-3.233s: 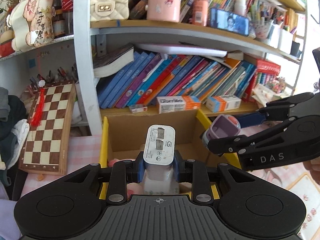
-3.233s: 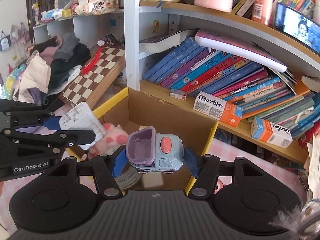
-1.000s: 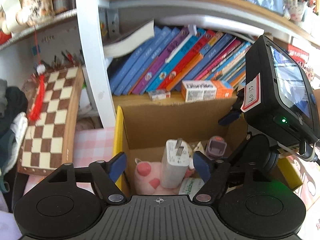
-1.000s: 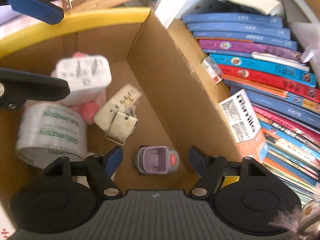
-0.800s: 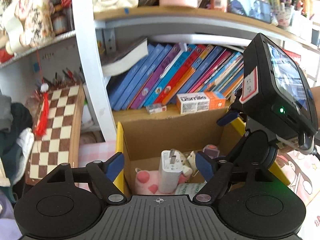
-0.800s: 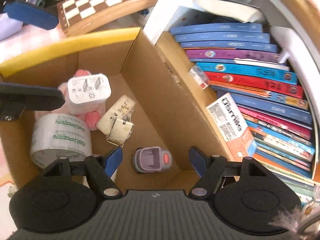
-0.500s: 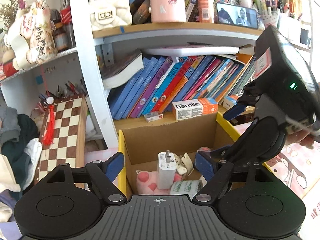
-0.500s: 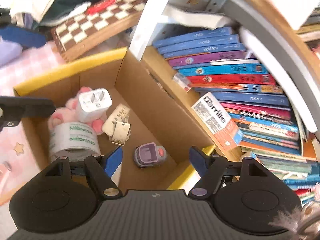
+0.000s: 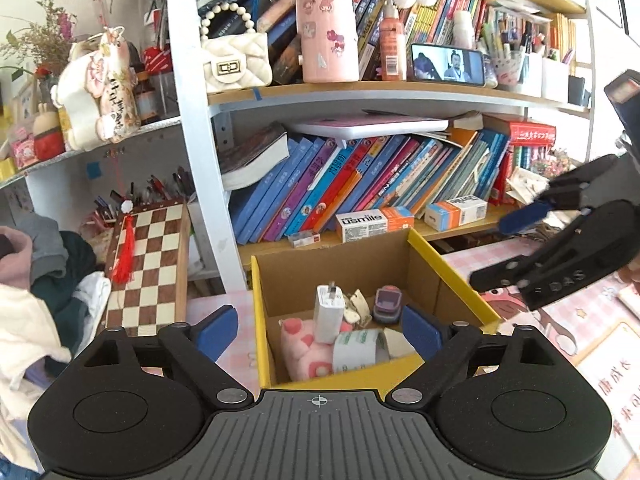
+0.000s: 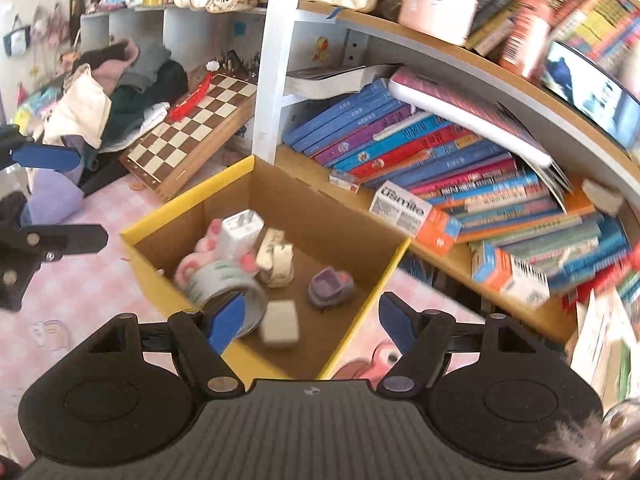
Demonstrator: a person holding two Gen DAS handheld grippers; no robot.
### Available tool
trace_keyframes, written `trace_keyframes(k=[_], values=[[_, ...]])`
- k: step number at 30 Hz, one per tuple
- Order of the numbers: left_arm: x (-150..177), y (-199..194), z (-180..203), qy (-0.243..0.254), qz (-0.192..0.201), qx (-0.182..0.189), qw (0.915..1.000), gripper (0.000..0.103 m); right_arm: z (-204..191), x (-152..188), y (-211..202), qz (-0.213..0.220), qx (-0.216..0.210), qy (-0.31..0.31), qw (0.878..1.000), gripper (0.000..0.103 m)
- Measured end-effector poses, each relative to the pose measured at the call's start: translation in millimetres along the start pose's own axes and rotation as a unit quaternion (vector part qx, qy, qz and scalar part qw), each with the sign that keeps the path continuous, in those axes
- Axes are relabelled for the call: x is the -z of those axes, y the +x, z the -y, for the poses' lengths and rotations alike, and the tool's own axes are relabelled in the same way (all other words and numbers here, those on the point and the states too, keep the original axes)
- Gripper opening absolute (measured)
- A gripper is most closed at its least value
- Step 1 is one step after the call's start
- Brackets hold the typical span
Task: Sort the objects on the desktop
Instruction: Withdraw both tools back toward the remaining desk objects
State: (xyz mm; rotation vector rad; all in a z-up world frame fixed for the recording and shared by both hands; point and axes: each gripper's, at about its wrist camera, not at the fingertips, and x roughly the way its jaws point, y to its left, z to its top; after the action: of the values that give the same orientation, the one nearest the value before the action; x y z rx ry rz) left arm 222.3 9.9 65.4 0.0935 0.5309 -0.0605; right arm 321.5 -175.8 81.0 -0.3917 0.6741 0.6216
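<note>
A cardboard box with a yellow rim (image 9: 448, 268) (image 10: 180, 208) stands on the pink table below the bookshelf. Inside lie a white charger (image 9: 329, 314) (image 10: 240, 232), a purple toy car (image 9: 387, 305) (image 10: 330, 285), a pink plush (image 9: 300, 348), a tape roll (image 9: 356, 350) (image 10: 224, 280) and a small grey block (image 10: 281, 324). My left gripper (image 9: 320, 330) is open and empty, above the box's near edge. My right gripper (image 10: 308, 318) is open and empty above the box; it also shows at the right of the left wrist view (image 9: 560, 248).
A chessboard (image 9: 148, 260) (image 10: 192, 120) leans at the left beside a pile of clothes (image 9: 44, 280). Bookshelves with slanted books (image 9: 352, 184) and toothpaste cartons (image 9: 374, 222) (image 10: 416, 216) stand right behind the box. A pink checked mat (image 10: 80, 288) covers the table.
Both grippers have let go of the charger and toy car, which now lie in the box. Both have since pulled up and back, still open.
</note>
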Motion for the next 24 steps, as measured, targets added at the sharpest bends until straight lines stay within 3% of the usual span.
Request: trace_keyframes(k=[11,24], values=[[28.9,-32.3,-1.2,-0.022,-0.013,0.02,0.9995,0.092,-26.6,58.3,-47.4,0.003,0.004,0.095,0.995,0.073],[74.0,-52.6,-1.2,-0.029,-0.048,0.02,0.9982,0.092,-75.4,128.4,-56.6,-0.023,0.056,0.12,0.991,0.075]])
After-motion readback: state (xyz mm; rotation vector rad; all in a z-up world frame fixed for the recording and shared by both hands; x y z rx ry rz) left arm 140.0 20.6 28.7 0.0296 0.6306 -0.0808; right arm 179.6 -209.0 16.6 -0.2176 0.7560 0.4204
